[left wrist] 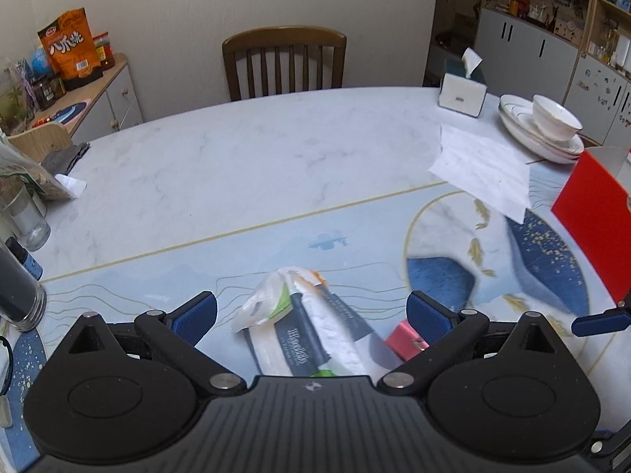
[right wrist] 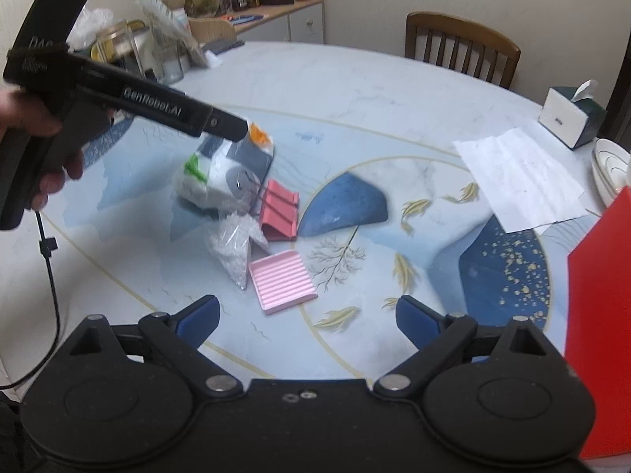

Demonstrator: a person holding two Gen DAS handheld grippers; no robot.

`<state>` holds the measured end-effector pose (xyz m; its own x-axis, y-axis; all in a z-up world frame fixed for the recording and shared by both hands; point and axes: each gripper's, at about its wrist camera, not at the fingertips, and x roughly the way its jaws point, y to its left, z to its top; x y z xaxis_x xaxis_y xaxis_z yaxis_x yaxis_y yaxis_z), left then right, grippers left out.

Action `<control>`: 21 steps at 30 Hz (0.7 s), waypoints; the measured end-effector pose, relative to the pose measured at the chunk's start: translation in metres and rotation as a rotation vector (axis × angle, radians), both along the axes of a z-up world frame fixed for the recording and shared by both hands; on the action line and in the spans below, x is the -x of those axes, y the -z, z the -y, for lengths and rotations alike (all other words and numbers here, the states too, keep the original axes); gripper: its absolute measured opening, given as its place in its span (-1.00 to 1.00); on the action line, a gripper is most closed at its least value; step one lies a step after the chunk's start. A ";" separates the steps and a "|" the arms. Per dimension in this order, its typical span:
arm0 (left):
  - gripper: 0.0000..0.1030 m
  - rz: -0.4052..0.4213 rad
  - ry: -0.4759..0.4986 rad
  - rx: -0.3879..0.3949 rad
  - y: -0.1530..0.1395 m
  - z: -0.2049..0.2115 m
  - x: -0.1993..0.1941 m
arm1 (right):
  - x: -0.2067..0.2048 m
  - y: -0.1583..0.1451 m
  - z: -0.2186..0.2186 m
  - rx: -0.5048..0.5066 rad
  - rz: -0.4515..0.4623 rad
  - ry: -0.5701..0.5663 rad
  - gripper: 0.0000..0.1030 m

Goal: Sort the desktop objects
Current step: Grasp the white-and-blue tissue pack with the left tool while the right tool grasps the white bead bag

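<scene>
The right gripper hangs with jaws wide apart and empty above the table. Just beyond lies a pink ridged tray, empty, touching a clear bag of white bits. Farther off, the left gripper spreads wide over a wipes packet; beyond stands a tissue box.

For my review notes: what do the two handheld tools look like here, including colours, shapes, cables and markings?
Both tools are matte black plastic with two round disc-shaped housings, silver pivot screws and angled black links ending in blue ribbed pads. The right tool shows this from its own camera, as does the left tool. Seen from the side, the left one has a pistol-style handle, white "GenRobot.AI" lettering, and a thin black cable hanging below.
</scene>
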<state>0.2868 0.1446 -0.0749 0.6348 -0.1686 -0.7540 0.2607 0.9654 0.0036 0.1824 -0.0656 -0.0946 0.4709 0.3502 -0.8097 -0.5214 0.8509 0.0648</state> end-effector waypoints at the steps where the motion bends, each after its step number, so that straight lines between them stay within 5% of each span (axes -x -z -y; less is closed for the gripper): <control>1: 0.99 -0.005 0.000 -0.002 0.002 -0.001 -0.002 | -0.001 0.003 -0.002 0.006 -0.005 -0.004 0.85; 21: 0.99 -0.096 -0.017 -0.003 0.037 -0.006 -0.034 | -0.024 0.016 -0.068 0.004 -0.025 -0.145 0.78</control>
<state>0.3204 0.1508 -0.1122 0.5626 -0.1563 -0.8118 0.2438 0.9697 -0.0177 0.2065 0.0020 -0.1106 0.3957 0.4098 -0.8219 -0.6368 0.7673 0.0760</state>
